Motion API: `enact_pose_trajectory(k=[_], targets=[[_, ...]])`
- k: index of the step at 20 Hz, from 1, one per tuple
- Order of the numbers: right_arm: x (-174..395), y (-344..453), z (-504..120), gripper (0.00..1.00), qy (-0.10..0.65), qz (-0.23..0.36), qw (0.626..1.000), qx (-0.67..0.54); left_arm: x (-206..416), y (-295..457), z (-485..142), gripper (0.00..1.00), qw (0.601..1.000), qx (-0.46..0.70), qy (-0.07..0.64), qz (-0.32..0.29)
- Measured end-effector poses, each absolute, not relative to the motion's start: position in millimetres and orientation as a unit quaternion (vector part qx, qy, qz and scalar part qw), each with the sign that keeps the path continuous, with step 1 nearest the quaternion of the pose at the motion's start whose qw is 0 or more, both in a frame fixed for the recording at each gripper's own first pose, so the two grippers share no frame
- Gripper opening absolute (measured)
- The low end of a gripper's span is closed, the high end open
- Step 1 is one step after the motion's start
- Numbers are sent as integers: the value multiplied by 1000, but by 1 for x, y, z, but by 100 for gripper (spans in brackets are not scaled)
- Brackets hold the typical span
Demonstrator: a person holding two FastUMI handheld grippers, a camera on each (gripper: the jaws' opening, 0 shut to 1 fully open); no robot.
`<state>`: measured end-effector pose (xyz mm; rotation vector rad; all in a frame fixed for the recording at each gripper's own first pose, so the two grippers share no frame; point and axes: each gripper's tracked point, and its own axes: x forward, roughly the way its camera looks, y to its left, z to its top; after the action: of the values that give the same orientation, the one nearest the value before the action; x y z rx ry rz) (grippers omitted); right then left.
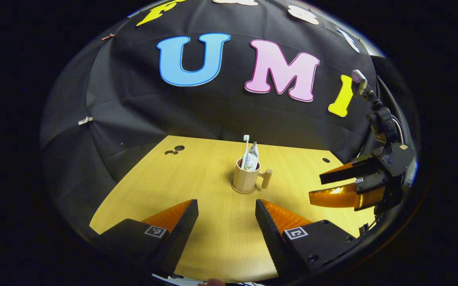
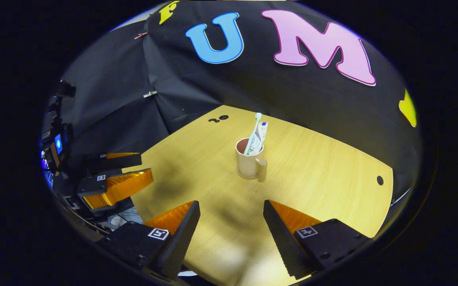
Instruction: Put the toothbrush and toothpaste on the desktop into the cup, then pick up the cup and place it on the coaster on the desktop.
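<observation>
The cup (image 2: pixel 249 161), toothbrush (image 2: pixel 253 133) and toothpaste (image 2: pixel 260 139) upright inside, stands mid-desktop (image 2: pixel 332 171) straight ahead of both empty, spread-fingered grippers, handle (image 2: pixel 261 169) turned toward the right gripper (image 2: pixel 231 222), seemingly nearer than the left gripper (image 1: pixel 226 220)

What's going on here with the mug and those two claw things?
Someone is tidying a desk with two hand-held grippers. The toothbrush and toothpaste already stand in the cup in the middle of the wooden desk. Both the left gripper and the right gripper are open, hold nothing and sit back from the cup. I can't make out a coaster from here.
</observation>
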<state>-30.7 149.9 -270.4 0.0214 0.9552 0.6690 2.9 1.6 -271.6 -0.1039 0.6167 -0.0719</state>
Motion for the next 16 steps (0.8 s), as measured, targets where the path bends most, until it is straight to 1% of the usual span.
enact_pose_trajectory(k=[4, 7, 11, 16], targets=[[-66, 151, -250, 98, 444, 308, 841, 26, -5, -7, -249, 92, 955, -37, 290, -56], [-83, 146, -238, 98, 438, 292, 850, 34, -12, -13, -240, 92, 956, -21, 286, -71], [-87, 140, -219, 98, 411, 262, 871, 63, -23, -16, -236, 92, 955, -7, 285, -81], [-90, 134, -217, 98, 407, 250, 876, 63, -33, -18, -240, 92, 952, -2, 292, -88]])
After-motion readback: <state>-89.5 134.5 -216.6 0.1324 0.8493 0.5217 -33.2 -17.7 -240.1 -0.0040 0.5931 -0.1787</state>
